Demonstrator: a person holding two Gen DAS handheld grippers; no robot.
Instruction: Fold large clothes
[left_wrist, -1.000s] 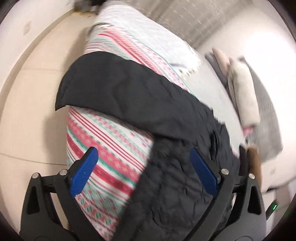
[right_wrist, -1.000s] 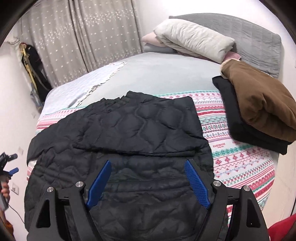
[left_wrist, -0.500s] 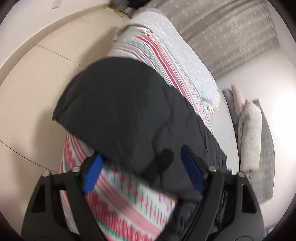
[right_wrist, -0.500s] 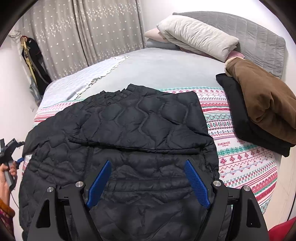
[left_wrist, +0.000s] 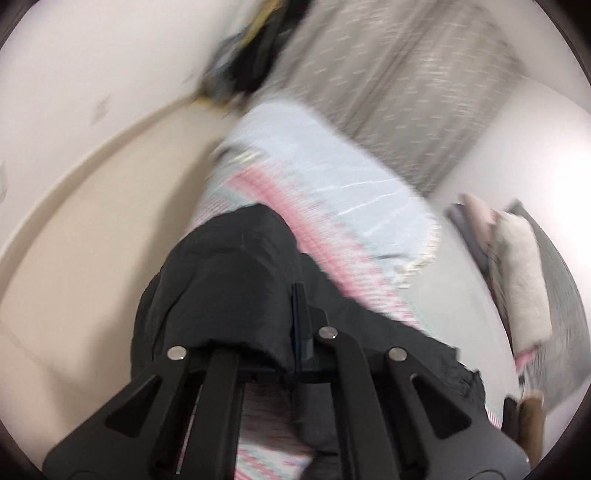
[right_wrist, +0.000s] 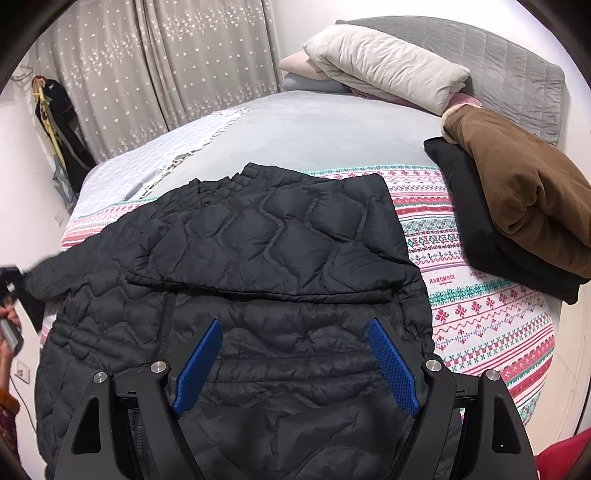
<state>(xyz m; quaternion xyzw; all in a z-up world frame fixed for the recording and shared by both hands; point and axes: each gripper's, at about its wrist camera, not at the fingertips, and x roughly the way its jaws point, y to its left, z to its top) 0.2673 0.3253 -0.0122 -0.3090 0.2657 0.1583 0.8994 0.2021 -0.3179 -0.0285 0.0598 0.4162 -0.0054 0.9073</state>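
Note:
A black quilted jacket (right_wrist: 258, 266) lies spread on the patterned blanket (right_wrist: 480, 314) of the bed, one sleeve folded across its chest. My right gripper (right_wrist: 295, 365) is open and empty, hovering over the jacket's lower part. My left gripper (left_wrist: 280, 325) is shut on the jacket's other sleeve (left_wrist: 229, 280) at the bed's left edge and lifts its end off the bed; this shows in the right wrist view at the far left (right_wrist: 40, 280). The left wrist view is motion-blurred.
A folded brown coat (right_wrist: 517, 184) on a folded black garment (right_wrist: 491, 254) sits at the bed's right side. Pillows (right_wrist: 384, 66) lie against the grey headboard (right_wrist: 517, 74). Curtains (right_wrist: 166, 66) hang behind. Bare floor (left_wrist: 92, 221) lies left of the bed.
My left gripper has closed on the jacket's sleeve end and raised it, swinging quickly. My right gripper has stayed open and nearly still above the jacket.

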